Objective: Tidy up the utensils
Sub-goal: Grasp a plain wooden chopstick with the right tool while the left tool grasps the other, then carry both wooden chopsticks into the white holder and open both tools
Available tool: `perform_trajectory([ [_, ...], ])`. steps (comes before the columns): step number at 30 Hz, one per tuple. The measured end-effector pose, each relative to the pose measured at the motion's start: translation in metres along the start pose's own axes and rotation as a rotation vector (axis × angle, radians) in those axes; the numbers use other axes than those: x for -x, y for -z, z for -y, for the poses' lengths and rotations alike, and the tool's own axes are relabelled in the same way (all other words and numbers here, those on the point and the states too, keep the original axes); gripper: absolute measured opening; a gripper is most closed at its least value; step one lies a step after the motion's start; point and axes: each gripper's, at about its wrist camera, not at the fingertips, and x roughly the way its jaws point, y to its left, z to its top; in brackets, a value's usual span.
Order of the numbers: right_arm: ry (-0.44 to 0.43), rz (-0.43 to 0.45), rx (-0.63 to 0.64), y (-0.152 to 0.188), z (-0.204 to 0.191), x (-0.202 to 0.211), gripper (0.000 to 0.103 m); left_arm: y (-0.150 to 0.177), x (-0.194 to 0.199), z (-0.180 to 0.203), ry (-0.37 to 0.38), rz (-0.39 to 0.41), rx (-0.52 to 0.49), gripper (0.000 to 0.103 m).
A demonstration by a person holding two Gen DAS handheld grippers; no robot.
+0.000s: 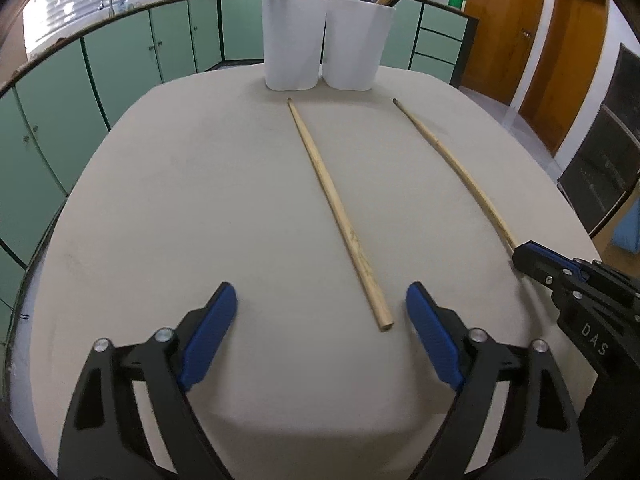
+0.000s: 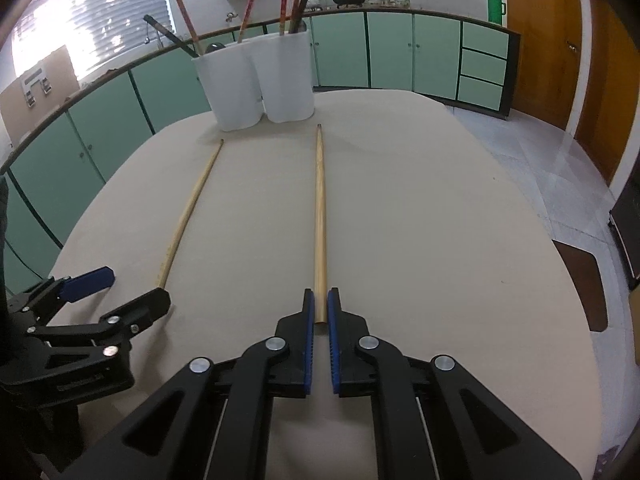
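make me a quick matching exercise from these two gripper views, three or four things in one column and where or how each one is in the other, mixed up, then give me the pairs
Things:
1. right gripper
2. left gripper
3. left chopstick
4. white holders

States:
A. standing at the table's far edge, filled with utensils
B. shut on the near end of a chopstick
C. lying loose on the table
D. open, holding nothing

Pairs: 1-B, 2-D, 3-C, 4-A
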Motion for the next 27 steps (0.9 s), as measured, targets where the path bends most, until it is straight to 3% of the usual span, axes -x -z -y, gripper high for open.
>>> perform_trajectory([
  [8, -0.001, -0.014, 0.006, 0.000, -0.004, -0.003, 0.007, 0.002, 0.006, 0.009, -0.025, 0.014, -0.021, 0.043],
  [17, 0.025, -0.021, 0.033, 0.001, -0.009, -0.007, 0.007, 0.005, 0.007, 0.019, -0.016, 0.025, -0.040, 0.017],
  [20, 0.022, -0.020, 0.030, 0.000, -0.009, -0.007, 0.007, 0.005, 0.007, 0.018, -0.015, 0.025, -0.032, 0.010],
  [27, 0.028, -0.012, 0.035, 0.000, -0.010, -0.006, 0.007, 0.005, 0.009, 0.014, -0.010, 0.029, -0.016, 0.006],
])
